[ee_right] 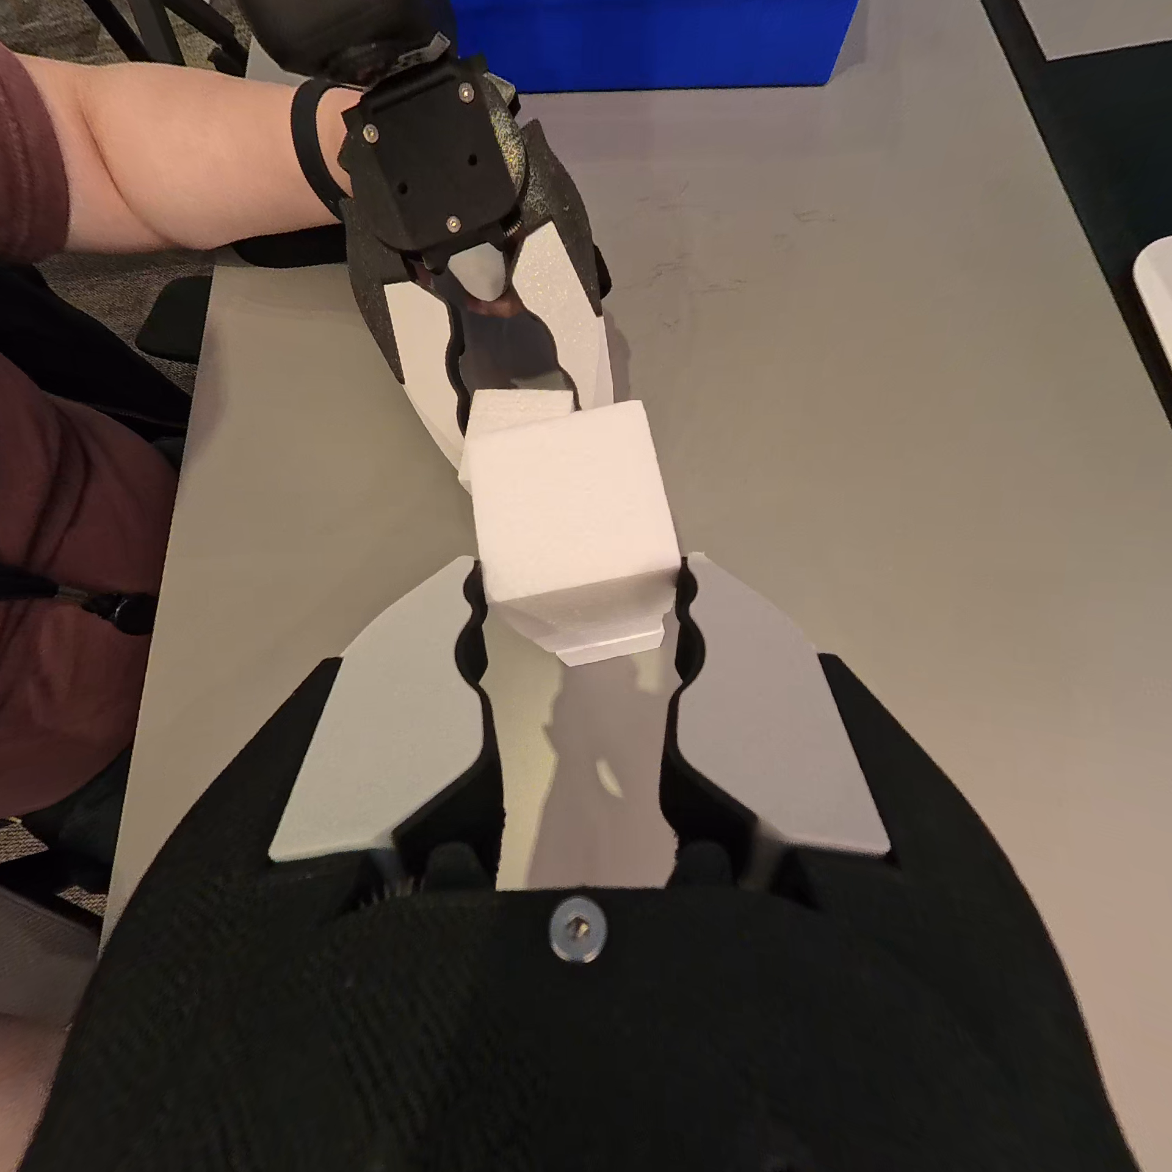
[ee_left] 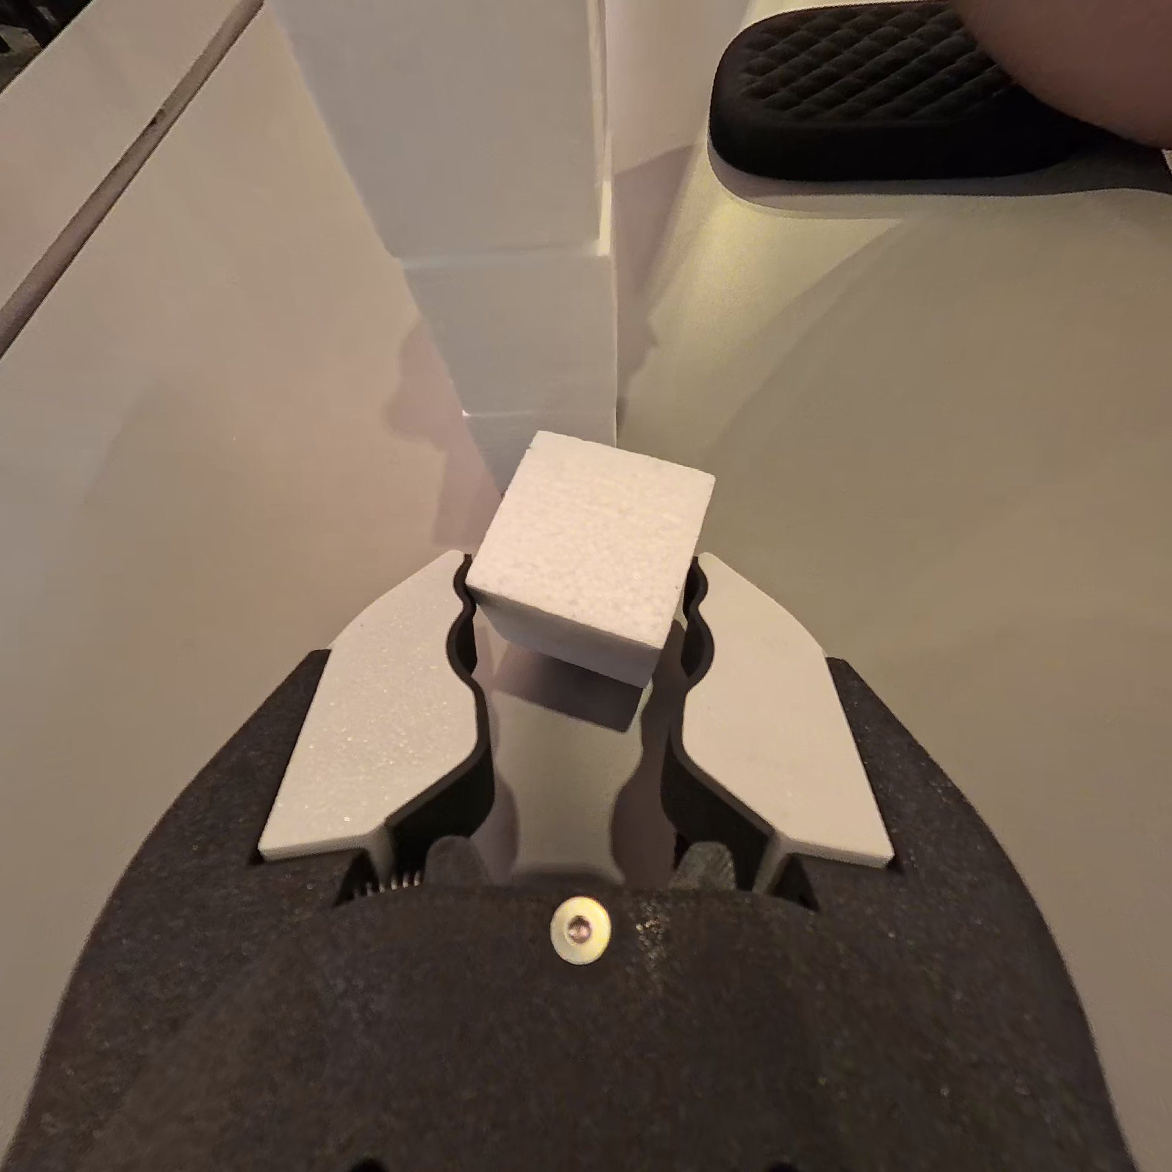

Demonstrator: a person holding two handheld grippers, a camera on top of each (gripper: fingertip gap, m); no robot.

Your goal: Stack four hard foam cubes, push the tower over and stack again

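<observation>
While the left gripper (ee_left: 577,602) pinches one cube (ee_left: 586,558), the right gripper (ee_right: 580,574) clasps the tower's top cube (ee_right: 564,507) — lower cubes mostly hidden.

Tower (ee_left: 507,253) top beyond frame edge

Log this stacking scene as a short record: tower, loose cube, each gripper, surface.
tower: tower of white foam cubes, three levels visible, slightly stepped
top cube: top cube sits between the right gripper's fingertips
loose cube: held cube, tilted, off the table, beside the tower
left gripper: left gripper shut on the held cube
right gripper: right gripper flanks the top cube; contact unclear
surface: grey table
background: blue bin at the far edge
</observation>
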